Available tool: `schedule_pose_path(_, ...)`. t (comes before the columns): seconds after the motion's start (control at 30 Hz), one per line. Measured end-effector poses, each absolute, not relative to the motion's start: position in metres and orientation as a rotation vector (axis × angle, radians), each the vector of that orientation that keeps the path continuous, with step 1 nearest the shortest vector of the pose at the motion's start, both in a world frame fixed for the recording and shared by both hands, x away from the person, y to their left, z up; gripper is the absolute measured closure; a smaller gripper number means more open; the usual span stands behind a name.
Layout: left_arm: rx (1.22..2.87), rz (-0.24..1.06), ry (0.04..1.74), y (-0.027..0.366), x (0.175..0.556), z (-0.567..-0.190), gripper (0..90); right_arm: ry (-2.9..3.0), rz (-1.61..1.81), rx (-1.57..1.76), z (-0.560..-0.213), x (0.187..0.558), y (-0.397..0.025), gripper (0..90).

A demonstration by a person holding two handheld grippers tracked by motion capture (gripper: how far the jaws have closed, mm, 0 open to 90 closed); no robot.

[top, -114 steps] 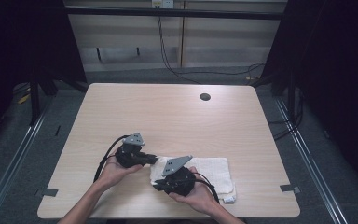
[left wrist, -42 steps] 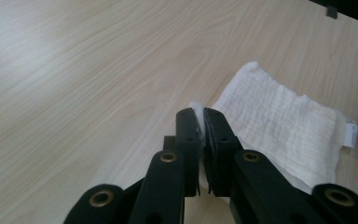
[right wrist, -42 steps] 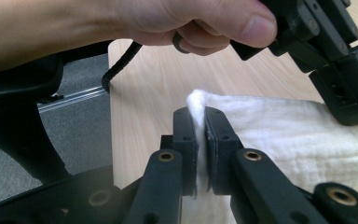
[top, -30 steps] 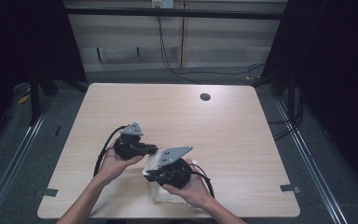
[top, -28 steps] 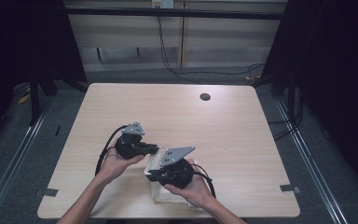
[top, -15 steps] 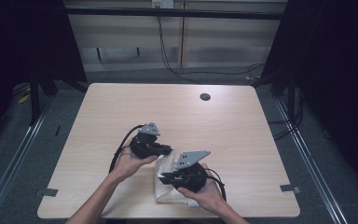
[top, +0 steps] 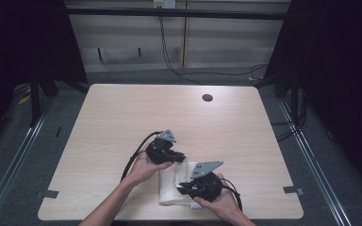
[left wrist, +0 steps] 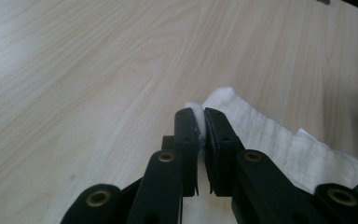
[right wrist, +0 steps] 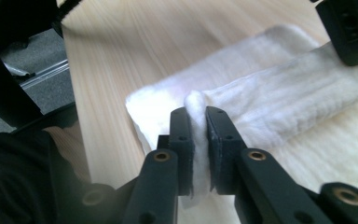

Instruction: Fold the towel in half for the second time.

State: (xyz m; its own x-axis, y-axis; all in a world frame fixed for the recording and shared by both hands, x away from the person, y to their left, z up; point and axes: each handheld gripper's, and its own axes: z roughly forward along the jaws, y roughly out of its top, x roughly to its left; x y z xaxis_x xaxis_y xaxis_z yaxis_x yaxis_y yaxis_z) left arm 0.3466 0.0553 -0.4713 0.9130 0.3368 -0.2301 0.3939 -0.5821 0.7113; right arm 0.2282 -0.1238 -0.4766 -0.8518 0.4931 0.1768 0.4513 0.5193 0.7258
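A white towel [top: 172, 182] lies folded near the front edge of the wooden table [top: 122, 117], between the two hands. My left gripper [left wrist: 201, 125] is shut on one corner of the towel [left wrist: 261, 135] at its far end. My right gripper [right wrist: 198, 122] is shut on a pinched fold of the towel [right wrist: 270, 93] at its near end. In the high view the left gripper [top: 181, 157] sits at the towel's upper edge and the right gripper [top: 183, 188] at its lower right. The other gripper's black body [right wrist: 349, 28] shows at the top right of the right gripper view.
A round dark hole [top: 207, 98] sits in the table near its far edge. Black cables trail from both grippers. Dark floor and metal frame rails [top: 23, 141] surround the table. The front table edge [top: 169, 219] runs just below the towel.
The towel, spread flat to the right at first, has been folded over into a narrower strip. Both grippers moved right with it over the last second.
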Motion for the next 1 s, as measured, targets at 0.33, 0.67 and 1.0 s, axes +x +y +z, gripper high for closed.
schedule_pose_path(0.33,2.221,-0.135,0.502,0.045,0.347,-0.480,73.6,2.706,1.261,0.888,-0.489,0.227,-0.137,70.7)
schedule_pose_path(0.67,2.155,-0.145,0.493,0.043,0.344,-0.471,58.6,2.675,1.229,0.932,-0.485,0.220,-0.150,47.3)
schedule_pose_path(1.0,2.134,-0.102,0.504,0.053,0.339,-0.458,46.9,2.579,1.240,1.005,-0.477,0.219,-0.167,41.4)
